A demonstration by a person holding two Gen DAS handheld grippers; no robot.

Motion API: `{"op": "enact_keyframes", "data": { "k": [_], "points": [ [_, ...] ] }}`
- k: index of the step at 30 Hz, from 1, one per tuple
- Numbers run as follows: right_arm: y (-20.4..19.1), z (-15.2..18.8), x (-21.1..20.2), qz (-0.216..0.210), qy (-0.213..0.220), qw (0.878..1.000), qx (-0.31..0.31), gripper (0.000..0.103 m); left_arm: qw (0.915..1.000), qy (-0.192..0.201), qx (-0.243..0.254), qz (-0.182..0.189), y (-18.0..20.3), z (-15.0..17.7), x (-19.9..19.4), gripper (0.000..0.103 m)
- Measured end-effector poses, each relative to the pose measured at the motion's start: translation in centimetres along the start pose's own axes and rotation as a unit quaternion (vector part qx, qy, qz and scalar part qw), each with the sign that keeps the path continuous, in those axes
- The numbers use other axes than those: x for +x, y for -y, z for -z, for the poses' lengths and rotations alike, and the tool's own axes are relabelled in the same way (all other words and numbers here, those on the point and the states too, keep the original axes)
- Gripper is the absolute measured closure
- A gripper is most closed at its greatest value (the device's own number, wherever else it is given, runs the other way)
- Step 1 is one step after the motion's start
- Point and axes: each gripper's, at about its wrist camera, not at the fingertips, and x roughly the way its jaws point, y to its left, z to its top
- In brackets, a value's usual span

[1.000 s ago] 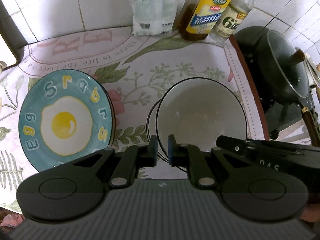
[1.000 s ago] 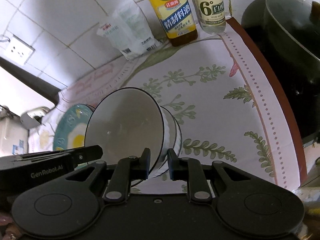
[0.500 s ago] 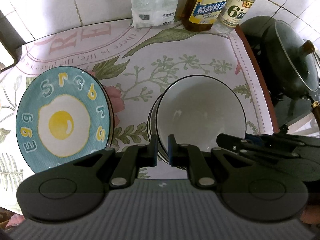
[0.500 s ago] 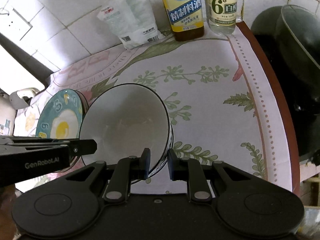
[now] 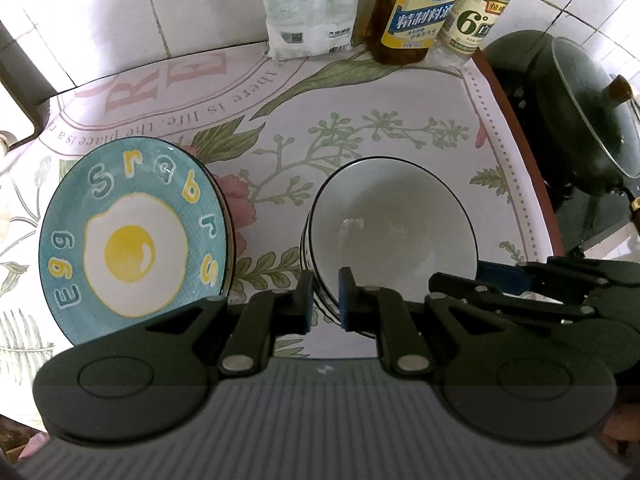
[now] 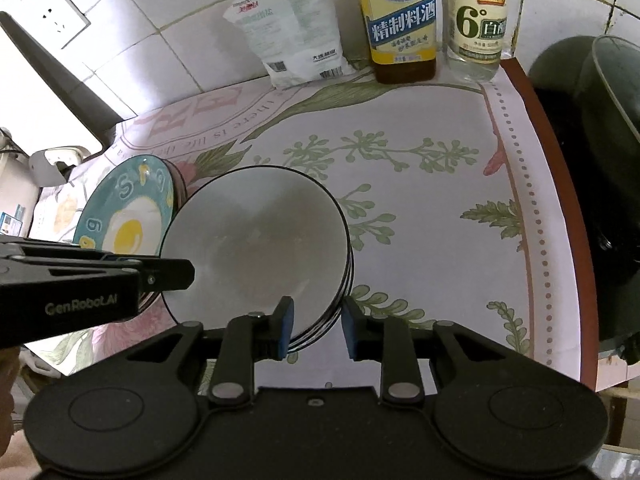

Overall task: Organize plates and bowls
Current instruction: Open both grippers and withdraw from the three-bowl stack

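Note:
A stack of white bowls with black rims sits on the flowered cloth; it also shows in the right wrist view. A stack of teal egg plates lies to its left, seen too in the right wrist view. My left gripper is nearly shut, its pads astride the stack's near-left rim. My right gripper is open, its fingers on either side of the top bowl's near rim without pinching it. The right gripper also shows at the stack's right.
A white bag, a yellow-labelled bottle and a clear bottle stand at the tiled back wall. A dark pot with a glass lid sits past the table's right edge. A wall socket is far left.
My right gripper has opened and let go of the top bowl, which has settled level onto the stack. Both grippers have drawn back a little.

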Motion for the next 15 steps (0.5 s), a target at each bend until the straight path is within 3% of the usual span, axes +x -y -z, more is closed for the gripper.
{"op": "enact_keyframes", "data": {
  "k": [11,13,15],
  "points": [
    [-0.7,1.3,-2.5,-0.005,0.04,0.999,-0.017,0.067,0.9995,0.024,-0.002,0.022,-0.5,1.2,-1.7,0.089],
    [-1.2,1.8,-3.1,0.016,0.043,0.999,-0.028,0.06,0.999,0.031,0.002,0.03,-0.5,1.6,-2.4,0.089],
    [-1.7,2.4,-3.8,0.03,0.053,0.997,-0.04,0.06,0.9985,0.041,0.011,0.034,-0.5,2.1,-3.3,0.088]
  ]
}}
